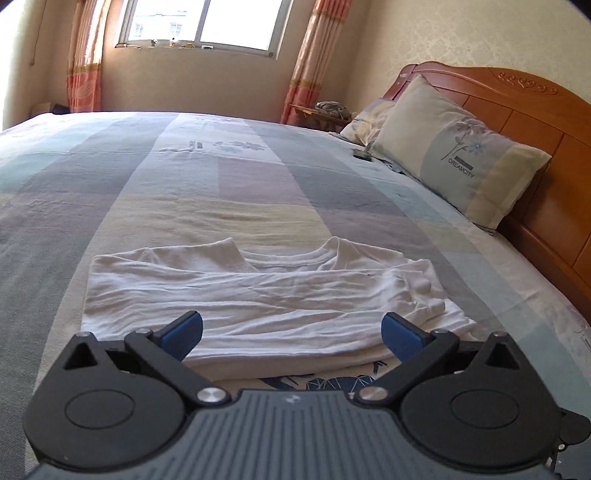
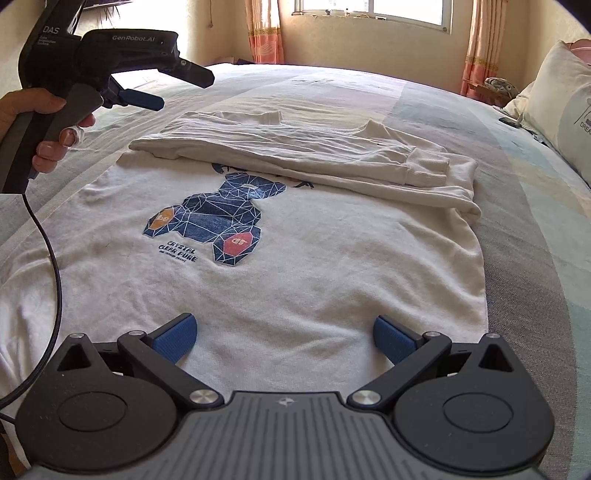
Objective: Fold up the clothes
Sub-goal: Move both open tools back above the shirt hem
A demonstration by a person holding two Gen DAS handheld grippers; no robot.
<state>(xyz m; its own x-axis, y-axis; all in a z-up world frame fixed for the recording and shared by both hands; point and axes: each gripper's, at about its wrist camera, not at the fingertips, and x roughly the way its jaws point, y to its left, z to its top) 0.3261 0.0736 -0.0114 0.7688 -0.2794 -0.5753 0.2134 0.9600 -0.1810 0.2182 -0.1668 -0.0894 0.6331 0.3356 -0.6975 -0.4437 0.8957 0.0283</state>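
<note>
I am holding my right tool [image 2: 284,339] wide open and empty above the near hem of a white sweatshirt [image 2: 295,258], which is lying spread on the bed [image 2: 535,236] with its sleeves [image 2: 295,155] folded across the chest, partly covering the blue geometric bear print [image 2: 218,221]. My left tool [image 1: 291,334] is also gaping wide with nothing between its blue pads, hovering over the folded sleeves near the collar [image 1: 284,258]. My left hand [image 2: 44,129] is gripping its handle at the sweatshirt's left side. A pillow [image 1: 454,155] is leaning against the wooden headboard [image 1: 535,122] under the sunlit window [image 1: 203,22]
</note>
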